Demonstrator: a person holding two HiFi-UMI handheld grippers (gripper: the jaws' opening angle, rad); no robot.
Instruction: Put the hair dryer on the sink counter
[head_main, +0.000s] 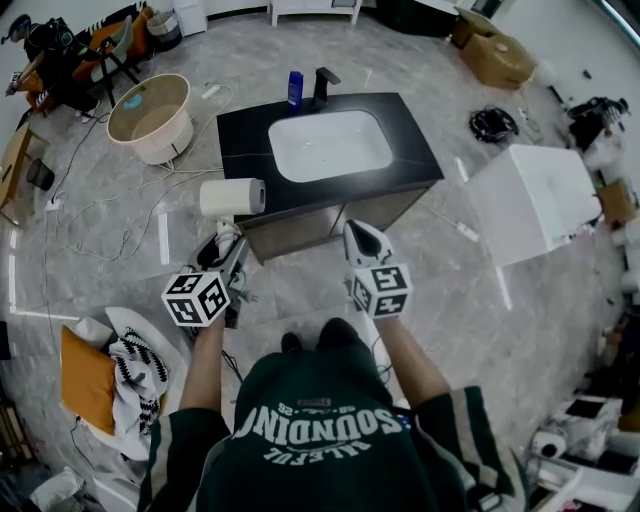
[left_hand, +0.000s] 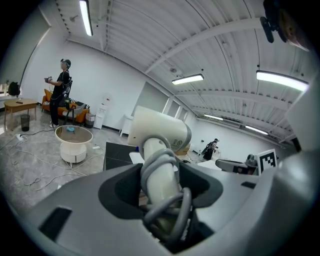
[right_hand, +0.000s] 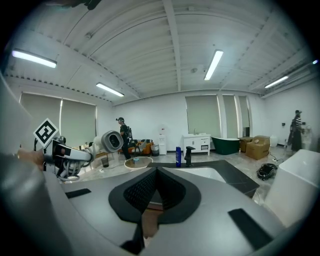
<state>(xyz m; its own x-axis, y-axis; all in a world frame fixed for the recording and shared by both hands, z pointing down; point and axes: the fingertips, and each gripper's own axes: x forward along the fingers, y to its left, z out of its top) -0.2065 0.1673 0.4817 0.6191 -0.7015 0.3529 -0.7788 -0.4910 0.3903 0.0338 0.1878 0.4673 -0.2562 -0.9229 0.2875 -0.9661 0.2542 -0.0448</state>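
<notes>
A: Nearest first. Tongs?
B: Left tongs (left_hand: 162, 192) are clamped on the handle of the hair dryer (left_hand: 159, 134). Grey cord (left_hand: 161, 167) is wound round that handle, right where the pads bear. Barrel up, in the air just off the front-left corner of the sink table (head_main: 245, 135); not set down yet. Right tongs (right_hand: 155, 175) are closed tight, nothing in them.
A: Risk?
B: The grip, most likely. The pads seem to press partly on cord loops, not bare plastic, so the top-heavy barrel could twist or slip when tipped over. The barrel is also round: laid near the edge it may roll to the floor, or the other way into the basin (head_main: 330, 145). A slack loop could snag the tongs on release.
A: Count?
B: Two tongs, one hair dryer, one cord. Farther: one table, one basin, then one blue bottle (head_main: 295, 88) and one black tap (head_main: 325, 85) at the back edge.
</notes>
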